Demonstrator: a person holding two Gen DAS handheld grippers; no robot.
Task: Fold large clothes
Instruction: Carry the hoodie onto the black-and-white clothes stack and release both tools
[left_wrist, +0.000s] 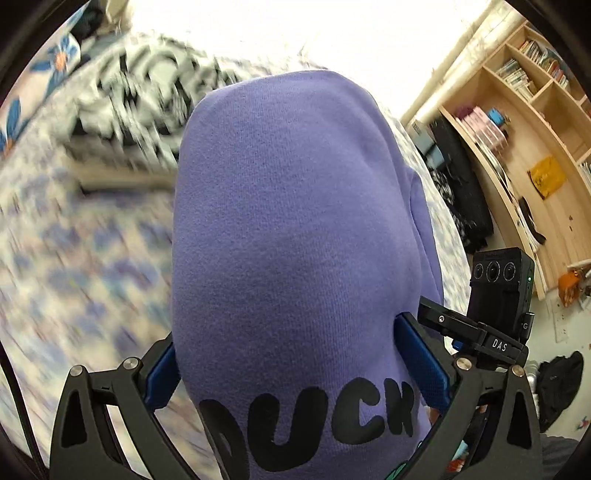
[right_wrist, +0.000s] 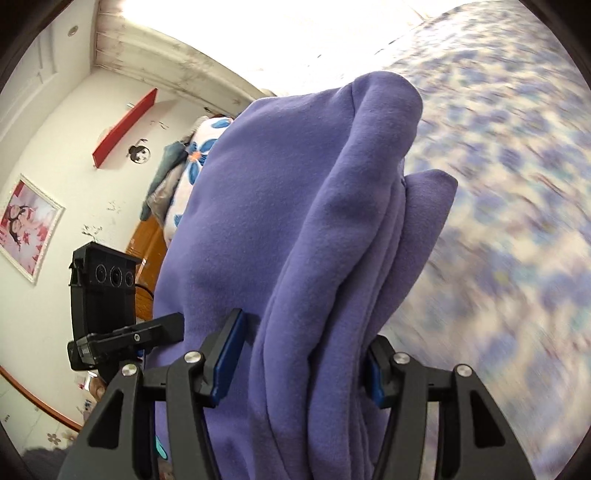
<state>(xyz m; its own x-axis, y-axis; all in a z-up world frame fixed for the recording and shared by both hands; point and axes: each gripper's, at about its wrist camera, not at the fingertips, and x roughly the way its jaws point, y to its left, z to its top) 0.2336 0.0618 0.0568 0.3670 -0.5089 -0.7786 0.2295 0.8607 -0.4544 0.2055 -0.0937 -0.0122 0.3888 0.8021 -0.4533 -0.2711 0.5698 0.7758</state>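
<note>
Bedspread blurred in both views, floral pattern barely readable. Sweatshirt fills middle of each view, hides fingertips; black lettering cut off at bottom edge. Shelf at right, contents small. Left gripper tilted down over bed, blue pads pressing sweatshirt's sides, thick fold pinched. Right gripper tilted down less steeply, jaws half spread, clamped on bunched folds. Sweatshirt lifted between both, draped forward over jaws.
</note>
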